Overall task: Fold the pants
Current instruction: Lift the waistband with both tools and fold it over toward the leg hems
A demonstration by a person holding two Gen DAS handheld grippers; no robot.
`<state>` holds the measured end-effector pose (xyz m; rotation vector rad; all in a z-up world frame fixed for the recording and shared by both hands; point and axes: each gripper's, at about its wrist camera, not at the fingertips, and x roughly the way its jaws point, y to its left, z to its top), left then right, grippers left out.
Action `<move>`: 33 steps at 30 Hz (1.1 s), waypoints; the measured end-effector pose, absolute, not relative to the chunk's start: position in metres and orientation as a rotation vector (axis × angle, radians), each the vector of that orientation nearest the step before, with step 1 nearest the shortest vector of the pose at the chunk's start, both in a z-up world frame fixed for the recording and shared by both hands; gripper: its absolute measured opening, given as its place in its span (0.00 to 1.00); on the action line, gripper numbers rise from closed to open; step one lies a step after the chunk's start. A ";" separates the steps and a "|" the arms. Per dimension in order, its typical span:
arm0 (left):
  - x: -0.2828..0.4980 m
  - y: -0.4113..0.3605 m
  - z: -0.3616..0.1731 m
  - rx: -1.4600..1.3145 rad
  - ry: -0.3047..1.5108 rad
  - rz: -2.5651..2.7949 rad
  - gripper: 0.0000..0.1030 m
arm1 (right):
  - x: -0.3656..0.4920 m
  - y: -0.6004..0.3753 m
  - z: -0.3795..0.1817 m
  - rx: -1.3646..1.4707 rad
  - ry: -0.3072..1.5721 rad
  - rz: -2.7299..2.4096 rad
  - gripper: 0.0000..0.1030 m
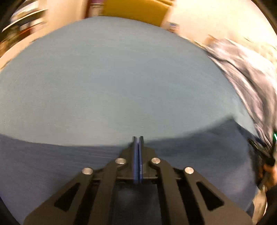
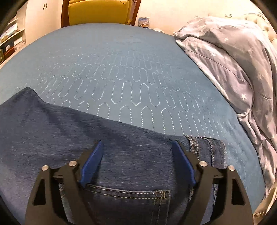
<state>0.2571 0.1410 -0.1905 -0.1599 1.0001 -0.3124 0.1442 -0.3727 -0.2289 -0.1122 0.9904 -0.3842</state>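
Note:
Dark blue jeans (image 2: 129, 155) lie flat on the bed, with a back pocket (image 2: 124, 195) and a stitched waistband edge (image 2: 207, 148) showing in the right wrist view. My right gripper (image 2: 138, 142) hovers over them with its jaws wide apart and nothing between its blue pads (image 2: 91, 161). The left wrist view is blurred. In it the jeans (image 1: 52, 164) form a dark band across the bottom. My left gripper (image 1: 138, 138) is shut above their far edge, its pads pressed together with no cloth seen between them.
A light blue quilted bedspread (image 2: 121, 60) stretches beyond the jeans. A crumpled grey duvet with white stars (image 2: 233, 60) is piled along the right side. A yellow chair (image 2: 98, 12) stands past the far edge. A hand (image 1: 270, 173) shows at the right rim.

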 end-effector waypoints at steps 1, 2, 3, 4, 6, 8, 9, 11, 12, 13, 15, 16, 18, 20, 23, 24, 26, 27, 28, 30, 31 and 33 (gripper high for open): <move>0.263 0.173 -0.193 -0.185 1.011 -0.266 0.05 | 0.144 -0.373 -0.230 -0.117 0.989 -0.394 0.82; 0.267 0.192 -0.193 -0.211 1.005 -0.259 0.05 | 0.145 -0.373 -0.231 -0.123 0.990 -0.402 0.83; 0.269 0.216 -0.193 -0.223 0.998 -0.215 0.07 | 0.145 -0.373 -0.231 -0.130 0.991 -0.408 0.84; 0.270 0.232 -0.191 -0.215 0.996 -0.159 0.07 | 0.146 -0.372 -0.232 -0.140 0.994 -0.415 0.84; 0.267 0.280 -0.187 -0.246 0.965 -0.049 0.23 | 0.149 -0.374 -0.231 -0.149 0.999 -0.420 0.84; 0.252 0.326 -0.173 -0.285 0.890 0.097 0.39 | 0.149 -0.367 -0.226 -0.183 1.002 -0.446 0.84; 0.242 0.344 -0.166 -0.307 0.849 0.136 0.45 | 0.148 -0.362 -0.222 -0.205 0.998 -0.470 0.82; 0.227 0.364 -0.158 -0.312 0.813 0.130 0.45 | 0.144 -0.349 -0.204 -0.211 0.955 -0.475 0.75; 0.218 0.370 -0.156 -0.291 0.805 0.107 0.45 | 0.142 -0.339 -0.194 -0.199 0.933 -0.448 0.75; 0.212 0.374 -0.156 -0.269 0.804 0.097 0.45 | 0.139 -0.322 -0.182 -0.195 0.908 -0.401 0.75; 0.207 0.380 -0.172 -0.183 0.873 0.054 0.47 | 0.136 -0.274 -0.163 -0.202 0.869 -0.271 0.75; 0.210 0.380 -0.183 -0.113 0.925 0.064 0.47 | 0.136 -0.255 -0.158 -0.200 0.861 -0.220 0.75; 0.208 0.387 -0.187 -0.047 0.916 0.080 0.39 | 0.137 -0.198 -0.150 -0.191 0.846 -0.073 0.75; 0.206 0.407 -0.184 -0.054 0.910 0.197 0.39 | 0.141 -0.158 -0.151 -0.187 0.862 0.008 0.75; 0.197 0.451 -0.173 -0.089 0.881 0.330 0.44 | 0.149 -0.098 -0.164 -0.183 0.893 0.113 0.75; 0.194 0.461 -0.168 -0.147 0.871 0.289 0.44 | 0.152 -0.085 -0.168 -0.187 0.899 0.124 0.75; 0.189 0.462 -0.160 -0.169 0.849 0.194 0.48 | 0.162 -0.061 -0.180 -0.153 0.938 0.160 0.75; 0.188 0.457 -0.159 -0.135 0.850 0.161 0.60 | 0.166 -0.053 -0.185 -0.128 0.958 0.172 0.75; 0.193 0.451 -0.160 -0.071 0.851 0.155 0.67 | 0.173 -0.044 -0.192 -0.102 0.982 0.186 0.75; 0.205 0.446 -0.164 -0.014 0.871 0.120 0.68 | 0.180 -0.026 -0.203 -0.101 1.004 0.171 0.74; 0.210 0.444 -0.165 -0.011 0.879 0.108 0.68 | 0.183 -0.021 -0.207 -0.114 1.010 0.163 0.74; 0.237 0.445 -0.164 -0.033 0.889 0.077 0.68 | 0.190 -0.016 -0.218 -0.138 1.039 0.129 0.73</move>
